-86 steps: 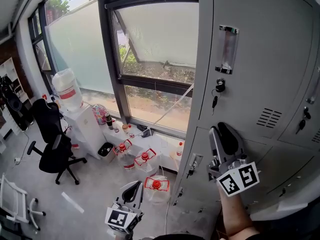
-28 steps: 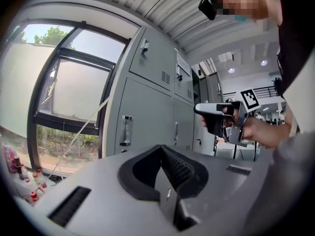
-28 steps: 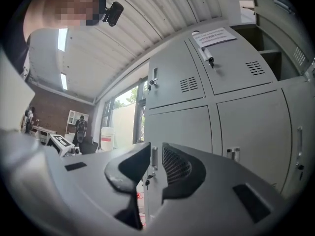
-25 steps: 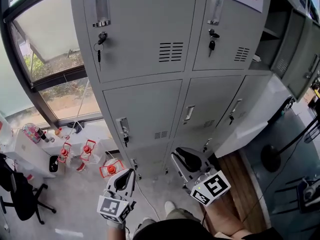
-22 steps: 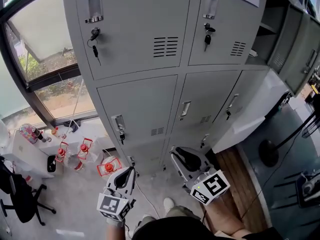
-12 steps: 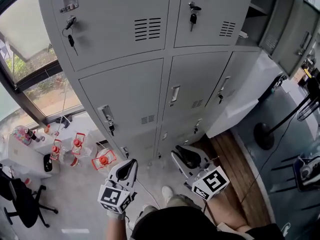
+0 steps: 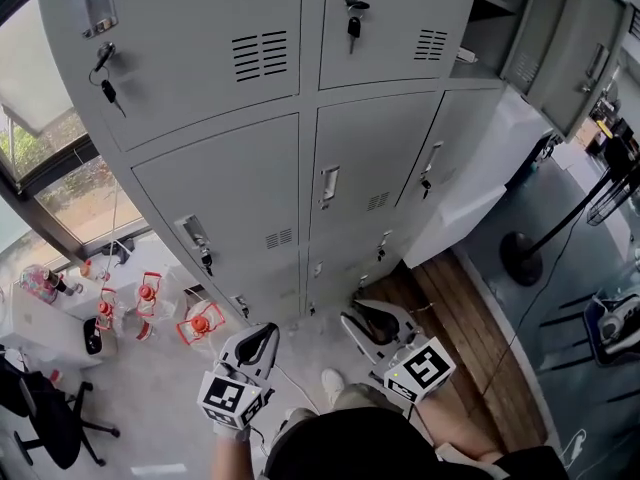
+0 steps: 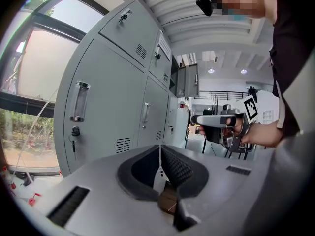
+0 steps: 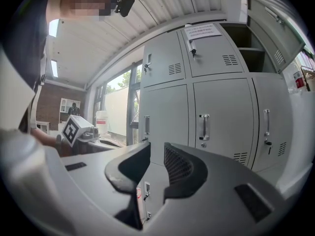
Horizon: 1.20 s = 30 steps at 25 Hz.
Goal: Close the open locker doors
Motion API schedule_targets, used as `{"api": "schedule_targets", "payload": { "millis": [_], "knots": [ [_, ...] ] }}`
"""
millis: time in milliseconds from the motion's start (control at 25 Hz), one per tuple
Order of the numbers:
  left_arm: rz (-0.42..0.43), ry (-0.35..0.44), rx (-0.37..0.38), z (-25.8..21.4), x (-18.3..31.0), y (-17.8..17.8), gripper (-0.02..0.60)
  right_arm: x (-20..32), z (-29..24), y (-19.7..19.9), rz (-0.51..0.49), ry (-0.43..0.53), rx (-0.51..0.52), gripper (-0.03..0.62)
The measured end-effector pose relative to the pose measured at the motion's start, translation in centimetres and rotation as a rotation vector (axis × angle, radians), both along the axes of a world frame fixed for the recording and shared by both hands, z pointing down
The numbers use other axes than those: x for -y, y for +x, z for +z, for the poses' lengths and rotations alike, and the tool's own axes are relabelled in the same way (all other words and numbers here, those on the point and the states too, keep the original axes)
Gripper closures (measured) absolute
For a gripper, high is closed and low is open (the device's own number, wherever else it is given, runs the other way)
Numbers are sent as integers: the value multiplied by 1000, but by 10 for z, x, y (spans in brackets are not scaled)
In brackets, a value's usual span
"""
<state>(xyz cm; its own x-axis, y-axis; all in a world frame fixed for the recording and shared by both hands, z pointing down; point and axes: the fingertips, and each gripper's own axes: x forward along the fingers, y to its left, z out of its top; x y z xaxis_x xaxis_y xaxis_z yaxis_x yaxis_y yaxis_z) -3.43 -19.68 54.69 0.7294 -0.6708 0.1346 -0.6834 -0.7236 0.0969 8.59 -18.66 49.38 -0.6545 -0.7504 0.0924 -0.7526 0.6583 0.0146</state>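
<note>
Head view: left gripper (image 7: 262, 330) and right gripper (image 7: 362, 315) held low, side by side, pointing at lockers (image 7: 220, 188), not touching. Open locker door (image 7: 570, 48) upper right, well apart. Versus 0.5 s ago: lockers shifted up-left in frame, grippers same pose.
Left gripper view: jaws together, empty.
Right gripper view: jaws narrowly apart, nothing between. Paper notice (image 9: 203, 31) on upper door, out of frame in head view.

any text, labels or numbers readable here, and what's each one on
Paper notice on the top locker door: printed lines, too small to read.
Markers on the left cube and right cube: square patterns only, no letters.
Nothing else is readable.
</note>
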Motion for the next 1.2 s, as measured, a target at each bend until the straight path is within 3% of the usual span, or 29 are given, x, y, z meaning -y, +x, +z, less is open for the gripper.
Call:
{"api": "schedule_targets", "payload": {
  "millis": [640,1200],
  "knots": [
    [67,19,8,-3,5,26,571,-6,2,24,28,11,-6,511],
    [47,5,17,3,11,24,571,-1,6,20,-3,-3,-7,511]
  ]
}}
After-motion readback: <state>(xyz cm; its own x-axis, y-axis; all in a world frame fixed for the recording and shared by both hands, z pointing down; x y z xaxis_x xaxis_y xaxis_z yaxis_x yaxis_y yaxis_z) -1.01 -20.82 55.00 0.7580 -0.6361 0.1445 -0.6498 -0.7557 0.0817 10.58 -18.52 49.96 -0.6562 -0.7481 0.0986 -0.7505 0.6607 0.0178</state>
